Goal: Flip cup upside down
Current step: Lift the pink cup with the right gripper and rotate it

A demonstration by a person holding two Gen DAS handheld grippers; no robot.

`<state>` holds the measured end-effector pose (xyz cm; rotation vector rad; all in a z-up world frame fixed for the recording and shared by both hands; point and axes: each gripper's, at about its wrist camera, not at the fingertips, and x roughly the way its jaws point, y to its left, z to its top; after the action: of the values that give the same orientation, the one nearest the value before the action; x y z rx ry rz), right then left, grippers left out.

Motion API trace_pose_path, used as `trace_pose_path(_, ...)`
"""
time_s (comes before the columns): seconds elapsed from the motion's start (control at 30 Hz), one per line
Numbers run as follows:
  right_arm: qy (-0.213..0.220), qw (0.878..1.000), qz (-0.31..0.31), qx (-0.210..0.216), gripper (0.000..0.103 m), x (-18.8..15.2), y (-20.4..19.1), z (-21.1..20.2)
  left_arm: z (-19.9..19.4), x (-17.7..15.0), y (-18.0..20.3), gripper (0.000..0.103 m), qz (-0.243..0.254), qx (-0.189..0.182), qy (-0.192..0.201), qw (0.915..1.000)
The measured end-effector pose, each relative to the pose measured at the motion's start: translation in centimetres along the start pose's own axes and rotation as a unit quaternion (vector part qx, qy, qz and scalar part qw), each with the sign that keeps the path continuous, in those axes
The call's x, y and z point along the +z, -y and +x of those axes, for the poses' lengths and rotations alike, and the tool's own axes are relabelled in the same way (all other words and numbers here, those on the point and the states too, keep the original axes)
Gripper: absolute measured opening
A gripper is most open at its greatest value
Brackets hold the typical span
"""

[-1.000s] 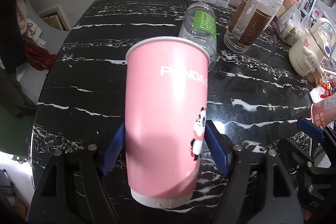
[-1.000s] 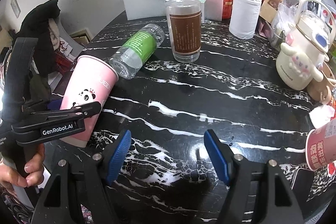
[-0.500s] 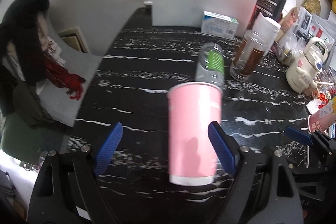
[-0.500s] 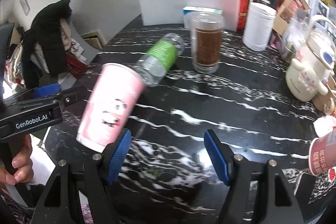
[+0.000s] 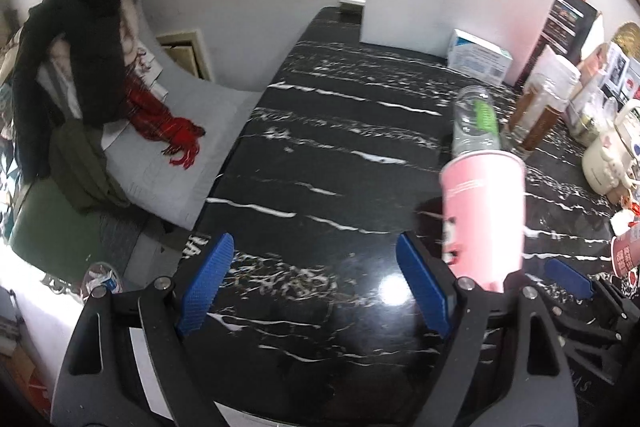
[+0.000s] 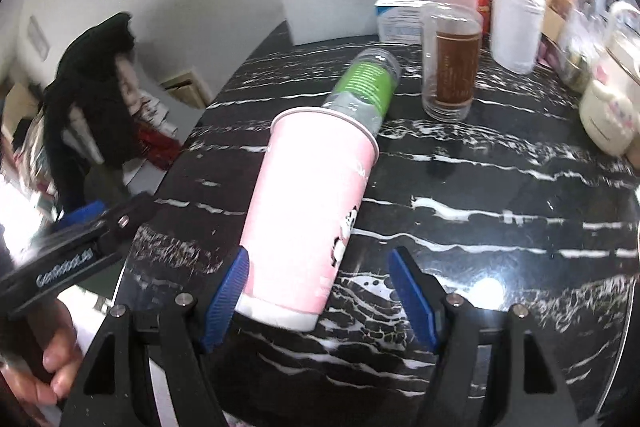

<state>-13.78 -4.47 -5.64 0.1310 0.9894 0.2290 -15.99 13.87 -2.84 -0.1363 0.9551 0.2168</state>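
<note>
Nearest in the right wrist view, the right gripper (image 6: 318,291) has its blue fingers spread wide, with the pink cup (image 6: 308,215) between them; its white base sits close to the left finger, though whether they touch cannot be told. The cup stands upside down on the black marble table (image 6: 500,187), its wide rim leaning away from the camera. To the left, the left gripper (image 5: 316,287) is also spread apart and holds nothing, the cup off beside its right finger. Just beyond the cup a clear bottle (image 6: 366,85) with a green label lies on its side, and past that stands a glass jar (image 6: 452,63) with a brown label.
</note>
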Motion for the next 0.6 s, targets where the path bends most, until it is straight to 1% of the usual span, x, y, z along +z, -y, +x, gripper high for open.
trace_pose_path(0.07, 0.001, 1.000, 0.012, -0.004, 0.078, -0.1, -0.2, 0.5, 0.3, -0.3, -0.7, 0.083, -0.005, 0.003, -0.002, 1.0000)
trace_pose_path(0.27, -0.002, 0.999, 0.046, -0.002, 0.078, -0.1, -0.3, 2.0, 1.4, -0.8, -1.4, 0.083, -0.013, 0.002, -0.013, 0.9998)
trace_pose_path(0.5, -0.007, 0.998, 0.045, -0.034, 0.078, -0.4, -0.5, 3.2, 2.7, -1.2, -1.4, 0.083, -0.012, -0.003, -0.026, 0.9996)
trace_pose_path(0.6, -0.024, 0.998, 0.043, -0.042, 0.078, -0.5, -0.3, 4.1, 3.1, -1.3, -1.1, 0.083, -0.009, -0.007, -0.029, 0.9995)
